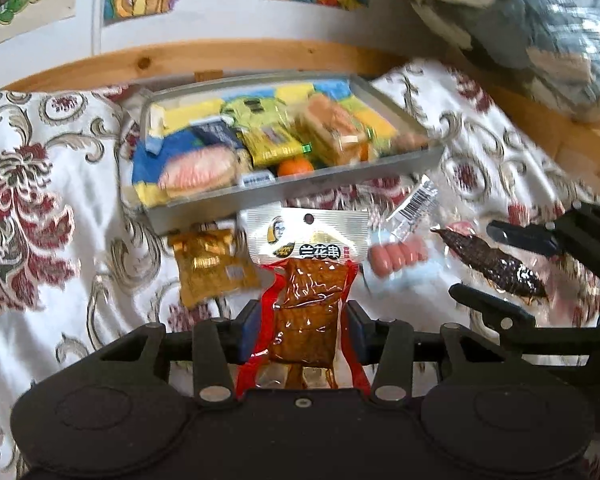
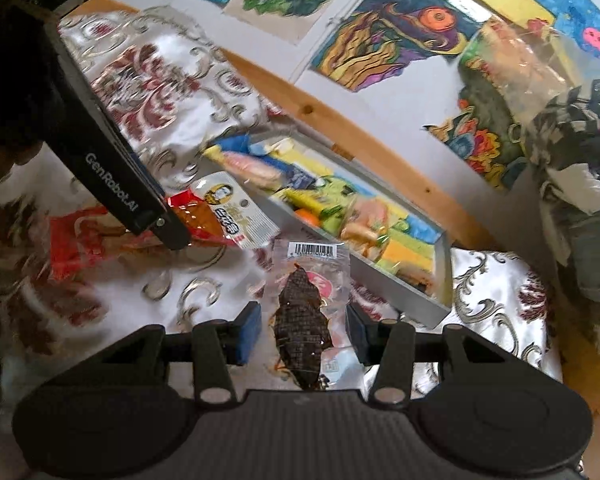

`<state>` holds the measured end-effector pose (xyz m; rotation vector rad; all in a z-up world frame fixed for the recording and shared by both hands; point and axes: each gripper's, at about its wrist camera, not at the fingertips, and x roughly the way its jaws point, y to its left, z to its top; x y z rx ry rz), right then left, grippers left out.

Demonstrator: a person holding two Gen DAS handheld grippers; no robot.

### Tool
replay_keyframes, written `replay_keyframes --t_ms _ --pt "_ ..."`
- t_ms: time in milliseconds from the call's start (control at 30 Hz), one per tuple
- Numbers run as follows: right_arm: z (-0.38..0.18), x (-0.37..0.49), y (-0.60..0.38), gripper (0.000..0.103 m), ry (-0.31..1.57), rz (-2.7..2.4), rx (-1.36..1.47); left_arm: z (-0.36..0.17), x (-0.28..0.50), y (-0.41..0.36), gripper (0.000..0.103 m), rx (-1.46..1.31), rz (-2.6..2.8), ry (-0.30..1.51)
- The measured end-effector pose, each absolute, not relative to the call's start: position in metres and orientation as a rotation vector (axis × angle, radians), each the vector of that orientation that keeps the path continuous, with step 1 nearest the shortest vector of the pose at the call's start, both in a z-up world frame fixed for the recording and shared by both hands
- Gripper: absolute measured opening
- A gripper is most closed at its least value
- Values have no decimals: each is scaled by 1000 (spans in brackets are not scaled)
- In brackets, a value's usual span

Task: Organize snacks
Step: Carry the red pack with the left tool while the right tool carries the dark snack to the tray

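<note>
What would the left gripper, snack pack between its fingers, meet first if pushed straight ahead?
Probably the grey tray's near wall; the left gripper points at it, its tofu-skewer pack leading. Depth is unclear.

Left gripper (image 1: pixel 303 334) clamped; right gripper (image 2: pixel 303 334) agape

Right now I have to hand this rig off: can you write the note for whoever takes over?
Left tongs: shut on the tofu skewer pack, held above the bedspread in front of the grey tray.
Right tongs: open, straddling the dark dried-meat pack without pinching it.
Done: the tray already holds many snacks, including an orange.
Left: the tofu pack, the dried-meat pack, the gold packet and the sausage pack are outside the tray, the last two lying loose on the bedspread.
Both views are blurred, so check positions before moving.
</note>
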<state>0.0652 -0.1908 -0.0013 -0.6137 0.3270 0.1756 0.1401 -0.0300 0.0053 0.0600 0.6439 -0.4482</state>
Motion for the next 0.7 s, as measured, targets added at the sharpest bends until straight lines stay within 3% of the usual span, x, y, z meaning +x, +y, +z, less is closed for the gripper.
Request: replay_keyframes --t_ms 367,700 --pt "31 126 -201 51 264 161 -533 47 185 -24 47 -10 -418 514" --pt "41 228 -173 51 230 219 -429 64 285 -15 48 -47 -318 499"
